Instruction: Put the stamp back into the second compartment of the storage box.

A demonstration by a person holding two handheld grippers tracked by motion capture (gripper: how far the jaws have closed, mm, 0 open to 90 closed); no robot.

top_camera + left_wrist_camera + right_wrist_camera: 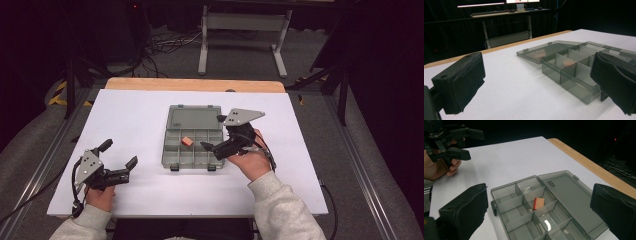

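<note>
A smoky grey plastic organizer box [176, 159] [574, 86] [499, 190] lies mid-table with its lid [195, 119] [541, 51] [571, 195] flung back flat. A small orange block [187, 141] [538, 203] rests in one middle compartment; the other compartments look bare. My right gripper [212, 132] [539, 206] hovers open over the box's right side, above the block, with nothing between its jaws. My left gripper [120, 153] [536, 77] [475, 144] stays low near the table's front left, open and holding nothing, well left of the box.
The white tabletop [135, 115] has a wooden strip [195, 84] along its far edge. Beyond it stand a desk frame [242, 30] and floor cables [165, 45]. Metal rails [350, 160] run along both sides of the table.
</note>
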